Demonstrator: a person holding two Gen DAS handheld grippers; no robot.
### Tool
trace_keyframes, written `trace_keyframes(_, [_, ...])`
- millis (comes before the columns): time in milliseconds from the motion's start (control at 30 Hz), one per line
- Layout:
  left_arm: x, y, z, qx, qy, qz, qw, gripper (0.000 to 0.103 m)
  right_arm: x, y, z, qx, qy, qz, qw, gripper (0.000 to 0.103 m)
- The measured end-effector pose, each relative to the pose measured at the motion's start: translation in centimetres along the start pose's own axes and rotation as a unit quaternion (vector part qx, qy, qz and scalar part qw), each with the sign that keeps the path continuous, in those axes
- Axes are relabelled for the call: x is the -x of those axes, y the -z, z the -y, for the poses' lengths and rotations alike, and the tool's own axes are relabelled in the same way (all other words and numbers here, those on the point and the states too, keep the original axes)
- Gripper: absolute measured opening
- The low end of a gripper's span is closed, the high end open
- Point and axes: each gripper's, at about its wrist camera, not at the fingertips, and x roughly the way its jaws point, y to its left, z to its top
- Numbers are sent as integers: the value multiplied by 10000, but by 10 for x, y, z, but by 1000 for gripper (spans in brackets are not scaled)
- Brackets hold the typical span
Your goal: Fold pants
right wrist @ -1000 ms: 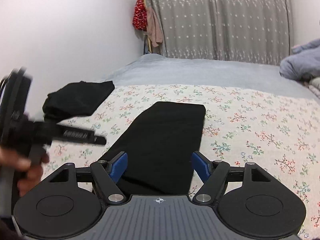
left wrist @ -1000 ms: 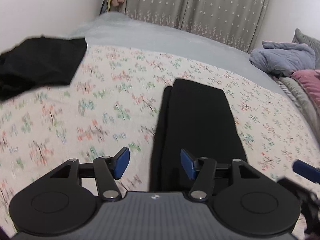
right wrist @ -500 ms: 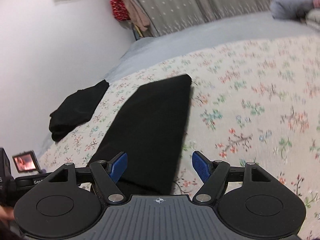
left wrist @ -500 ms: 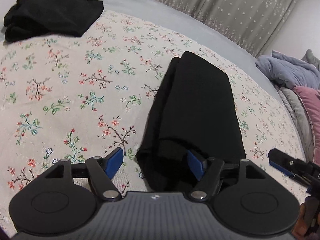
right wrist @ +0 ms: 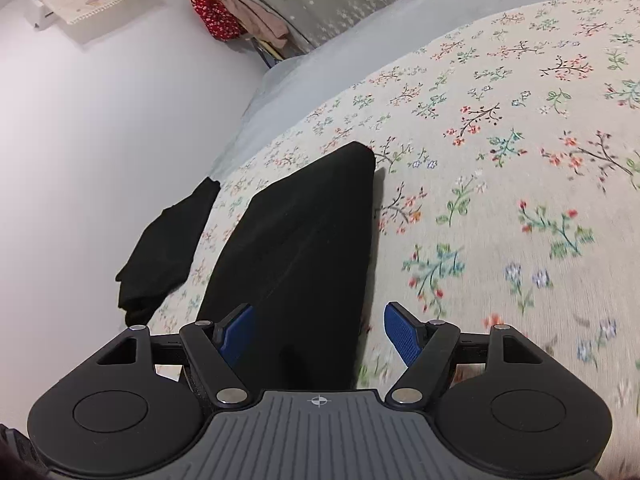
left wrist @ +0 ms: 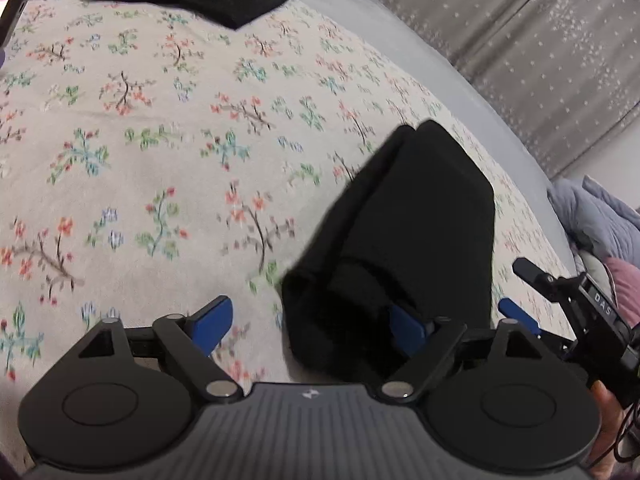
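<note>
L gripper jaws just opened wider; pants lie lengthwise away from it.

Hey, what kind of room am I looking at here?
Most likely a bedroom at home. The black pants lie on a bed with a floral bedspread, grey curtains hang beyond it, and a heap of bedding sits at one side.
</note>
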Motion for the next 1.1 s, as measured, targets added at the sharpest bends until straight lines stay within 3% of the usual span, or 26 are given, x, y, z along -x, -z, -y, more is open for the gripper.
trace_keyframes(100, [-7,0,-1,175,146,-184,9996,100,-11,-9,5,-27,-98,-61,9999,74])
trace_keyframes(200, [-13,1,8,89,99,-45,9999,103,-29,-21,9,-121,-130,-191,9997,74])
trace_keyframes(500, [-28,5,18,726,-59,37,9973,103,-83,-50,14,-218,-404,-453,9979,72])
trace_keyframes(533, [-29,5,19,789,-109,101,9968,101,-87,-51,12,-170,-369,-463,9981,65])
trace_keyframes(600, [-29,6,21,861,82,235,9960,59,-91,-51,4,37,-223,-472,9986,49])
trace_keyframes(633, [-30,5,20,972,232,248,9947,43,-91,-51,1,114,-164,-439,9988,34])
trace_keyframes(667, [-29,3,19,1013,267,330,9939,33,-87,-50,0,136,-148,-370,9991,27])
trace_keyframes(700, [-28,1,20,913,344,394,9945,32,-80,-50,-1,119,-168,-260,9994,22])
trace_keyframes(867, [-22,-25,20,433,465,336,9974,26,-24,-30,-21,274,315,402,9983,20])
trace_keyframes(933, [-22,-46,29,-124,577,230,9980,24,7,-13,-30,293,681,731,9946,20])
trace_keyframes(1000, [-24,-66,42,-747,689,116,9948,20,46,13,-29,-118,894,1166,9891,20])
trace_keyframes(1100, [-41,-81,68,-1585,848,-351,9831,18,85,65,-29,-723,1442,1760,9711,20])
